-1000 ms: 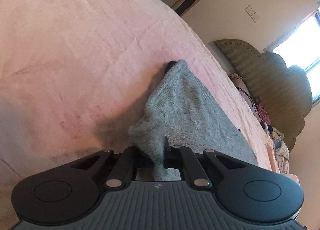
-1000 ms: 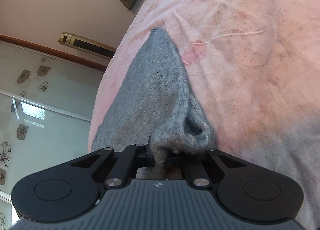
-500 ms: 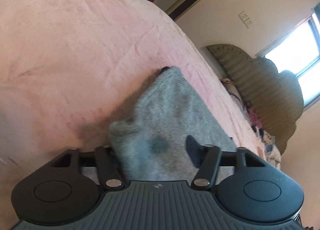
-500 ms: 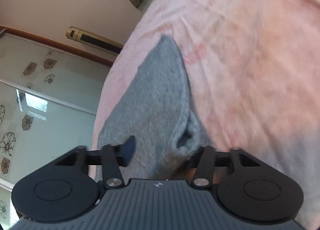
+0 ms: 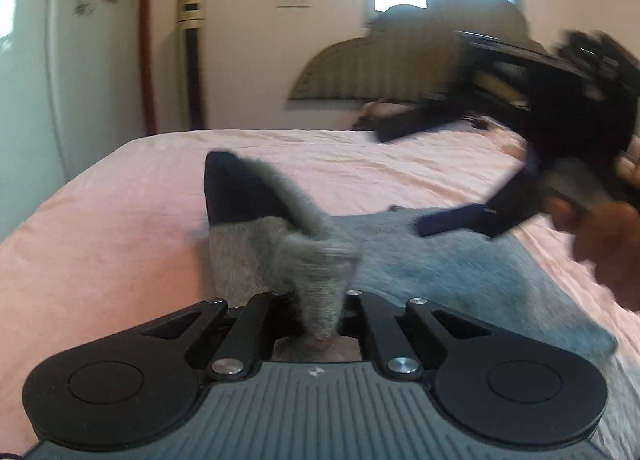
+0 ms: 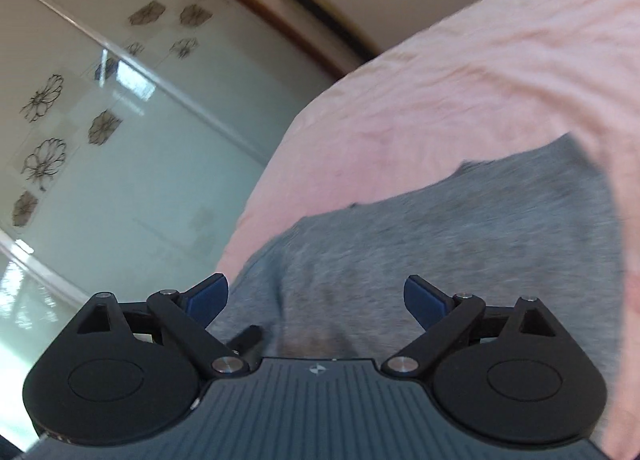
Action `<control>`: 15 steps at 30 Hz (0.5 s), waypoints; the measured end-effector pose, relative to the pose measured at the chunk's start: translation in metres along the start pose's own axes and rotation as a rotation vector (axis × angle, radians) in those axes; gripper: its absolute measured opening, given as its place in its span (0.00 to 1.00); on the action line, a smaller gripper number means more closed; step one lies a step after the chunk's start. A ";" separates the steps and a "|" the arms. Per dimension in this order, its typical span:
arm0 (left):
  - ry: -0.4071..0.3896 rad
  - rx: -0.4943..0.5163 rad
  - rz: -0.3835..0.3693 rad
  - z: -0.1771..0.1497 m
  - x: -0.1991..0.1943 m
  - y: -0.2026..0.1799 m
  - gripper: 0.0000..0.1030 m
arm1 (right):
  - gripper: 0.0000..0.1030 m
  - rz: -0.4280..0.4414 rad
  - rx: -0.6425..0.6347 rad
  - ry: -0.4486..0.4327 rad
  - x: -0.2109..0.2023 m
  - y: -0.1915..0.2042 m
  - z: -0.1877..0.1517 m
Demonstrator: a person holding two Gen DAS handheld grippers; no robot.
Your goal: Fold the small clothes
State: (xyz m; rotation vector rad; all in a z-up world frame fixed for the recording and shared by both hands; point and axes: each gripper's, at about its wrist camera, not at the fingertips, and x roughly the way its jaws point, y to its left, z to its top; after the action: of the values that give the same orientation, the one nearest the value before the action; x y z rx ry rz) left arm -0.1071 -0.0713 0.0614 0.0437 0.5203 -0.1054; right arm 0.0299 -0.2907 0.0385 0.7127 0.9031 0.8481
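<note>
A small grey knitted garment [image 5: 460,260] lies on the pink bed sheet [image 5: 100,244]. My left gripper [image 5: 322,312] is shut on a bunched fold of the grey garment and lifts it, with a dark inner lining [image 5: 236,192] showing. My right gripper [image 6: 316,296] is open and empty, its blue pads [image 6: 424,300] hovering just above the flat part of the garment [image 6: 460,228]. The right gripper also shows blurred in the left wrist view [image 5: 400,180], held by a hand [image 5: 600,244].
The bed edge [image 6: 256,196] drops off toward a glass wardrobe door with flower prints [image 6: 100,132]. A padded headboard [image 5: 360,72] and a pile of clothes stand at the far end. A tall air conditioner [image 5: 192,60] stands by the wall.
Both grippers opened half a second ago. Now the left gripper has shut again on a fold of the garment and swung round; the right gripper has lifted off, still open.
</note>
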 end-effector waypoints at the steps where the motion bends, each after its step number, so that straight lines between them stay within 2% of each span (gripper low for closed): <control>1: 0.004 0.023 -0.014 -0.004 0.000 -0.007 0.05 | 0.92 0.021 0.019 0.041 0.015 -0.003 0.007; 4: 0.027 0.056 -0.036 -0.014 0.001 -0.015 0.05 | 0.92 0.060 0.064 0.138 0.053 -0.007 0.018; 6: 0.048 0.061 -0.039 -0.016 0.004 -0.014 0.05 | 0.89 0.042 0.073 0.158 0.068 -0.010 0.020; 9: 0.065 0.076 -0.034 -0.018 0.008 -0.013 0.05 | 0.78 0.009 0.076 0.169 0.080 -0.014 0.019; 12: 0.066 0.119 -0.040 -0.019 0.011 -0.019 0.05 | 0.63 -0.030 0.053 0.161 0.089 -0.021 0.020; 13: 0.070 0.133 -0.047 -0.016 0.014 -0.021 0.05 | 0.42 -0.045 0.043 0.152 0.091 -0.023 0.021; 14: 0.072 0.144 -0.059 -0.014 0.015 -0.026 0.05 | 0.15 -0.057 0.021 0.149 0.092 -0.025 0.021; 15: 0.063 0.152 -0.077 -0.010 0.016 -0.030 0.05 | 0.15 -0.068 -0.013 0.141 0.090 -0.026 0.021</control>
State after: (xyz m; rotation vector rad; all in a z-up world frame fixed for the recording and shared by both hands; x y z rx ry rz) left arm -0.1019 -0.1013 0.0440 0.1763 0.5758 -0.2196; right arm 0.0881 -0.2297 -0.0064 0.6135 1.0412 0.8501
